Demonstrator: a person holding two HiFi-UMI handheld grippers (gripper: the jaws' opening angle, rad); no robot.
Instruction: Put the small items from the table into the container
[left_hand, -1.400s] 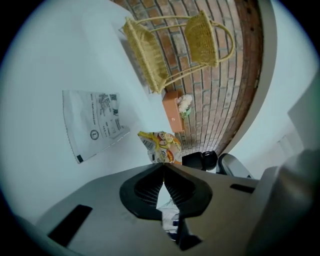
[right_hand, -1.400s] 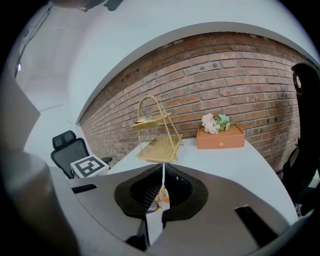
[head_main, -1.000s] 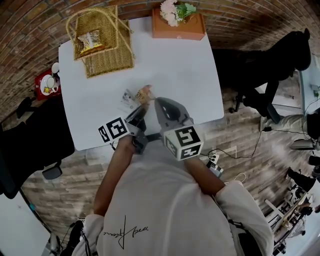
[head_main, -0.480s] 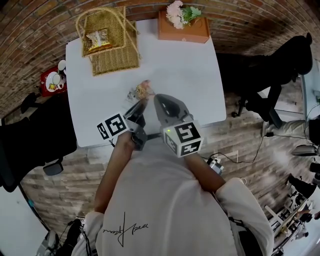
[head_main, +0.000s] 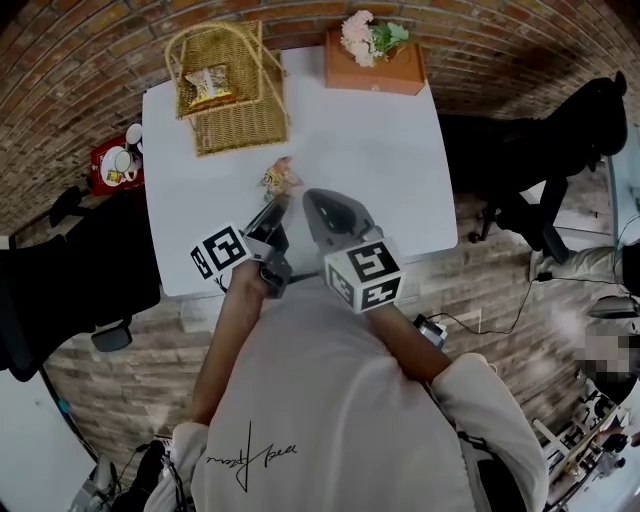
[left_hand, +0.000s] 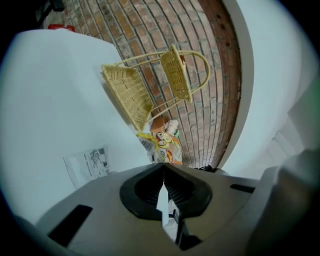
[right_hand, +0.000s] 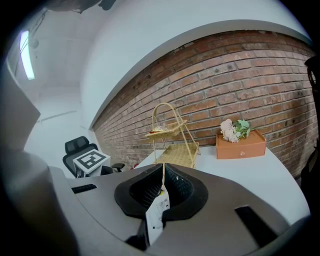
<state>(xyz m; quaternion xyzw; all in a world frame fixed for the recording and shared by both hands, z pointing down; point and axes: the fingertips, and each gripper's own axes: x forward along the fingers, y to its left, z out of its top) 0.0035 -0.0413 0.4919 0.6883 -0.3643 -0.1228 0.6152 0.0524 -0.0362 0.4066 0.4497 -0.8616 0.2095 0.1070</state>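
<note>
- Container: two-tier wicker basket (head_main: 240, 128), far left corner of the table (head_main: 370, 150). One snack packet (head_main: 210, 84) already sits in its upper tray.
- Outstanding: colourful snack packet (left_hand: 167, 145), held over the table's middle. White printed sachet (left_hand: 87, 162), flat on the table just beside it.
- Your left gripper (left_hand: 164, 167): jaws closed on a thin pale edge, apparently that colourful packet's.
- Your right gripper (right_hand: 163, 170): jaws closed on a second white labelled sachet (right_hand: 157, 207).
- Progress, as judged: under halfway, with three items still to go in.

Brick wall (head_main: 80, 60) behind a white table (head_main: 365, 140) — probably a black office chair (head_main: 545, 140) on plank floor (head_main: 125, 390).
</note>
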